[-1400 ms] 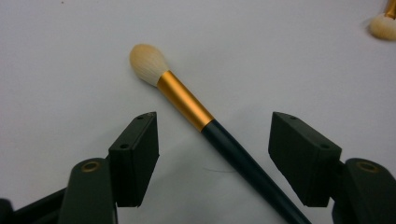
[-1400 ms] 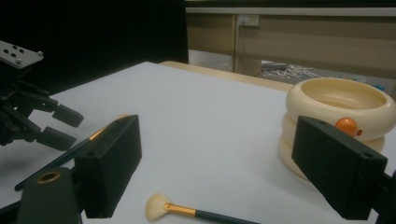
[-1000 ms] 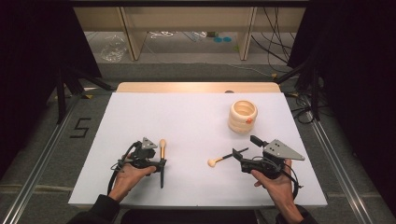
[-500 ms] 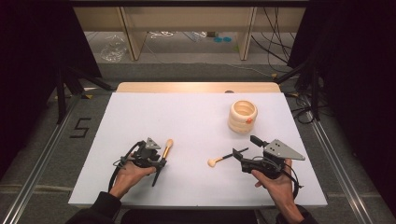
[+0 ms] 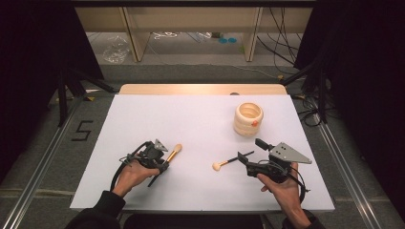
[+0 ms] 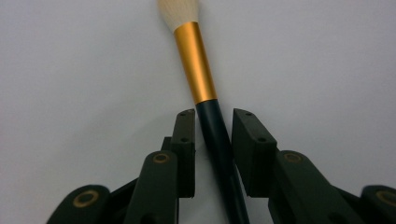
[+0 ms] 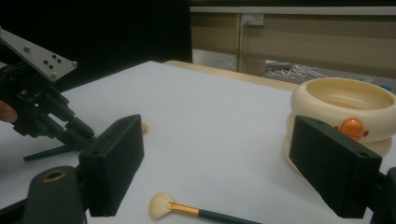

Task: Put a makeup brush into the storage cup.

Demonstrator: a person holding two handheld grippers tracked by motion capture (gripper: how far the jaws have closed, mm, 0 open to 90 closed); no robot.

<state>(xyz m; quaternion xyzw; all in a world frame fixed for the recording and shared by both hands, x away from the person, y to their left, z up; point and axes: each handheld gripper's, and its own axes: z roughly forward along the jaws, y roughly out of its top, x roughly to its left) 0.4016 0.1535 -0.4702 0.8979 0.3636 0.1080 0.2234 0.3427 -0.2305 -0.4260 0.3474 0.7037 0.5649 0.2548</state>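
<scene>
The gold-banded brush [image 6: 205,107] is laid on the white worktop [image 5: 205,119], its dark handle running straight back between the left gripper [image 6: 212,116] jaws, which have just been closing and are not quite pressed on it. A second brush [image 7: 187,208] is seen below the widely spread jaws of the right gripper [image 7: 229,158].

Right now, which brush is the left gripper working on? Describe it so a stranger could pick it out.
On the white table, look at the near left, far from the cream holder. The makeup brush lies between the jaws of the left gripper, which have just been closing. Unlike the fan brush by the right gripper, it has a long gold ferrule.
</scene>
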